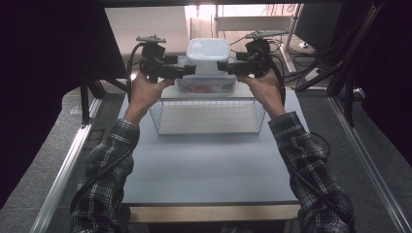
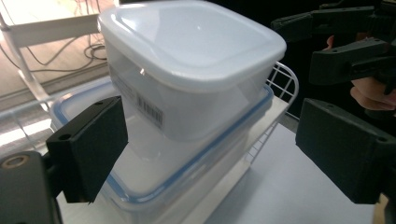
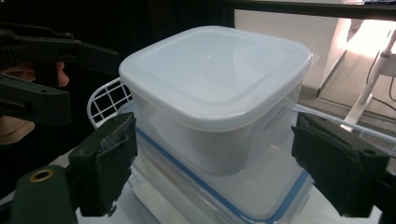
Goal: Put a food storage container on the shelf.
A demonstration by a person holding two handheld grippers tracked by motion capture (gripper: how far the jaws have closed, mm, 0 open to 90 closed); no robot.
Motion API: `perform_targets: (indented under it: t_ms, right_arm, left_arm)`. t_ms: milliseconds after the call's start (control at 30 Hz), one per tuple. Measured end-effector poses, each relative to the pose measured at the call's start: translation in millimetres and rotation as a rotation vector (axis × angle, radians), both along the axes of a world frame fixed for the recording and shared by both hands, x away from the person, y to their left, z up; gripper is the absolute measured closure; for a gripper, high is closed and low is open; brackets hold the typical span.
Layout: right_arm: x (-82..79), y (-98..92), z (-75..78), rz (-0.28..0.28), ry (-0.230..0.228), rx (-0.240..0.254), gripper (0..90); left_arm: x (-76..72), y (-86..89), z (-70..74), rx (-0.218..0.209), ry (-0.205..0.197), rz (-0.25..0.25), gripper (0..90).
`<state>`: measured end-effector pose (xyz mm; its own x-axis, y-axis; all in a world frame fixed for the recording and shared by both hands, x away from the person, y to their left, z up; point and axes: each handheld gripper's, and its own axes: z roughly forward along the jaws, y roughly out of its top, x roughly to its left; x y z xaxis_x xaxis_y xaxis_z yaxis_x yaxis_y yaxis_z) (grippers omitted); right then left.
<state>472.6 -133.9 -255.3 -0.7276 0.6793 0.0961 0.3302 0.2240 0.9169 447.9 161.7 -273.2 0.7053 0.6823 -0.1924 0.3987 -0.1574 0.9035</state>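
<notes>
Plaid sleeves (image 1: 104, 170) lead up to 2 grippers, a wire basket (image 1: 208, 116) between the forearms. Left gripper (image 1: 189, 71) and right gripper (image 1: 222, 66) flank the white-lidded tub (image 1: 208, 54), jaws spread clear of its sides. It rests squarely on the blue-rimmed container (image 1: 206, 86) beneath, likely just stacked.
</notes>
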Motion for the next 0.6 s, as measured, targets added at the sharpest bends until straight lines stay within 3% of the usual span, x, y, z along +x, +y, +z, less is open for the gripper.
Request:
perform_targets:
  t_ms: [200,467,600]
  right_arm:
    - [-9.3,-3.6,-10.3,0.019,-0.004,-0.012,9.5]
    - [-25.1,-8.9,-25.4,0.059,-0.01,-0.019,7.8]
    - [-35.1,-11.5,-33.8,0.077,-0.017,-0.025,7.6]
  left_arm:
    - [-9.2,1.4,-11.5,-0.008,0.006,-0.026,7.3]
    - [-27.8,-4.1,-28.1,0.056,-0.043,-0.042,5.0]
    - [-36.8,-5.7,-37.9,0.077,-0.046,-0.05,4.5]
